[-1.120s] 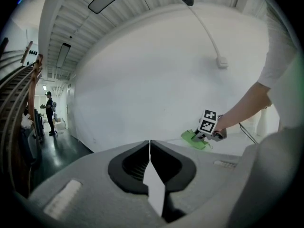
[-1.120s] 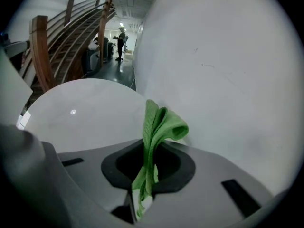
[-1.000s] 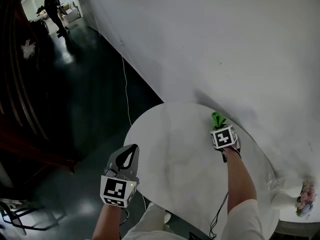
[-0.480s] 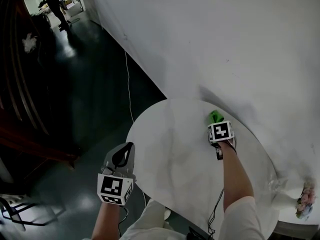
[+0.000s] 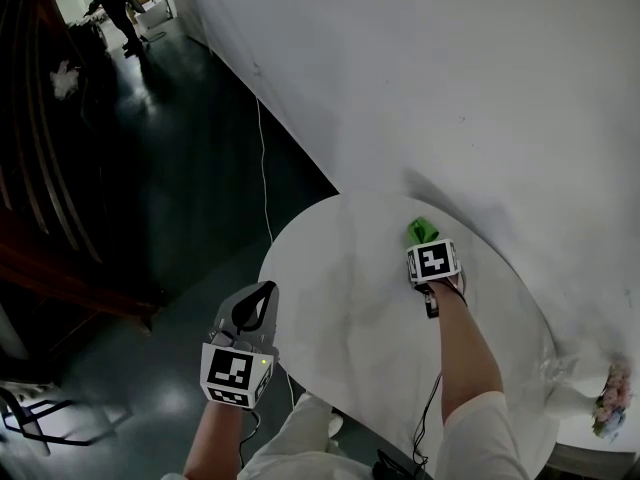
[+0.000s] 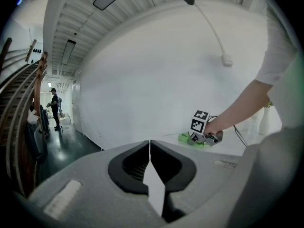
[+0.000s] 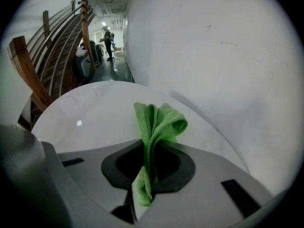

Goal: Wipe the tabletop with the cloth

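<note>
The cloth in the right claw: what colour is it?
Bright green cloth, clearest in the right gripper view.

Words, numbers, brands: none can be read in any view.
Left cube (image 5: 237, 376): it sits on the left gripper (image 6: 150, 142). The face toward the head camera carries a square marker, black blocks on white inside a black frame. It is a coded pattern, with no letters or digits.
Right cube (image 5: 432, 260): it sits on the right gripper (image 7: 148, 144) and has the same kind of black-and-white square marker on its top face. The left gripper view shows two of its faces, each with its own block pattern.
Cloth (image 7: 159, 120): plain green, no print to read.
</note>
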`<state>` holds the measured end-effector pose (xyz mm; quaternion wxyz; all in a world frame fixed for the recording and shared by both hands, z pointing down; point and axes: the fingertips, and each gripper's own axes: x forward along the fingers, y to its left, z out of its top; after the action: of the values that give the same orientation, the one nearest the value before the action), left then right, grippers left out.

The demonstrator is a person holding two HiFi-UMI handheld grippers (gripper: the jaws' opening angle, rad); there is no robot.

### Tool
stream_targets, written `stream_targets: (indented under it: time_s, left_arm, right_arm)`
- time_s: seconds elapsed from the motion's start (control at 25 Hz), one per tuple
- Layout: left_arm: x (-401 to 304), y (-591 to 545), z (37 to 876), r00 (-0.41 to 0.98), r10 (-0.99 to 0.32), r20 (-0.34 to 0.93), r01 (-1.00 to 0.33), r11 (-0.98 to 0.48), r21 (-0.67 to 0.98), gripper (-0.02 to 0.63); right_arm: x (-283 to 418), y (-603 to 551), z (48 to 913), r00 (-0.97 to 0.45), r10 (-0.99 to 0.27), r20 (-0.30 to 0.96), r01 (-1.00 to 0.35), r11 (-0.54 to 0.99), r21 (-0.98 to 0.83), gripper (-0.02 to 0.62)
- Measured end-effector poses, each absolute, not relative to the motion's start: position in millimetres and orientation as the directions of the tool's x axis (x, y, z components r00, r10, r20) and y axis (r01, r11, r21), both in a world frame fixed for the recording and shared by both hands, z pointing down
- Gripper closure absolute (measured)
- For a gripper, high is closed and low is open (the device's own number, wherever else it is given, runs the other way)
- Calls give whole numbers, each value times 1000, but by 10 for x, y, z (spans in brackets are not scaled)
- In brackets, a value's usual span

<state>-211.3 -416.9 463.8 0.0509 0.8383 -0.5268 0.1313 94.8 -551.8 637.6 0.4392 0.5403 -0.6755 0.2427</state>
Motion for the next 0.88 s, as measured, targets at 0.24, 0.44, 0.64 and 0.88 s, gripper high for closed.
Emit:
stream_targets:
  time_s: [0.24, 0.44, 0.64, 0.88]
  left_arm:
    - [-2215, -4154, 4610, 400, -877, 268, -903, -427, -50, 586]
    - [-2256, -4139, 4599, 394, -880, 265, -907, -419, -45, 586]
    - [-2302, -4128, 4547, 388, -885, 255, -910, -411, -42, 586]
    - [-2350, -4117, 4494, 382, -891, 245, -915, -401, -34, 586]
  right_arm:
    - [687, -5499, 6364, -67, -520, 851, -939, 322, 122, 554]
    - [527, -5467, 6372, -81, -515, 853, -926, 355, 126, 554]
    - [327, -5389, 6363, -120, -506, 854, -915, 390, 102, 554]
    - [64, -5282, 6363, -157, -494, 855, -902, 424, 79, 554]
